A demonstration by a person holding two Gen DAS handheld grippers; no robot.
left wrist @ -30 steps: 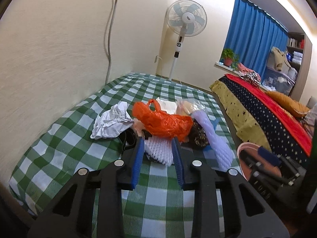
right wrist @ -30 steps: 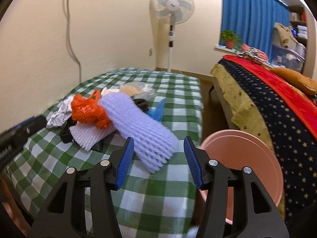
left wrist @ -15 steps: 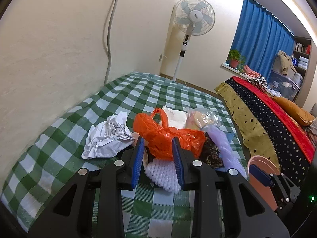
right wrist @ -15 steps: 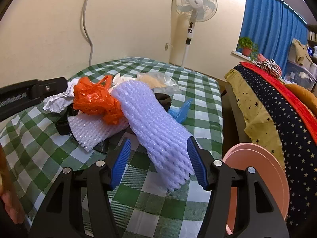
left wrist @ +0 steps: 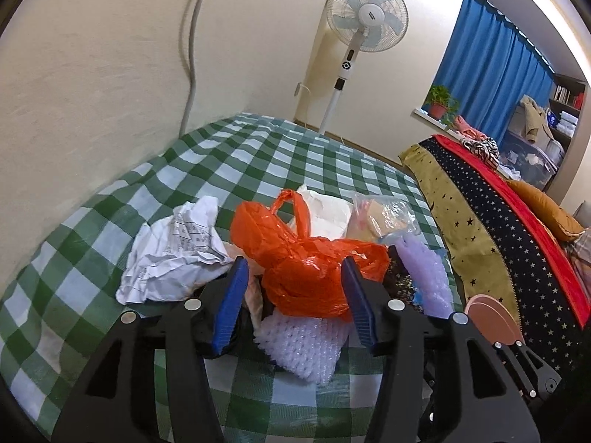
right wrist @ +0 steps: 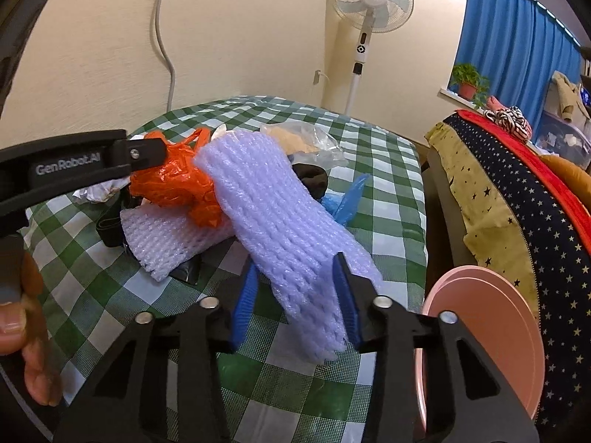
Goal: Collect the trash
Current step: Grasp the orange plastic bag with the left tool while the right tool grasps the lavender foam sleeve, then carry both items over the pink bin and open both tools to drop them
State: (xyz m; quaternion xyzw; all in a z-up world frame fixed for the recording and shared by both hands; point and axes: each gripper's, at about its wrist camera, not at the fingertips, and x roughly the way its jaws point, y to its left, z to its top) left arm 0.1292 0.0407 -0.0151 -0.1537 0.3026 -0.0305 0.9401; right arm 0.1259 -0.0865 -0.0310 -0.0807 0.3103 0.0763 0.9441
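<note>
Over the last second I've pushed my left gripper [left wrist: 293, 297] forward into the pile: its jaws, earlier short of the crumpled orange plastic bag [left wrist: 306, 258] and narrow around the white foam net sleeve [left wrist: 301, 347], have spread wider and now flank the bag on both sides. My right gripper [right wrist: 295, 297] has moved in too; the long lilac foam net sleeve [right wrist: 273, 221], which lay ahead of its wide-set jaws, now sits between them, and the jaws have narrowed until both blue pads [right wrist: 345, 297] touch the foam.
</note>
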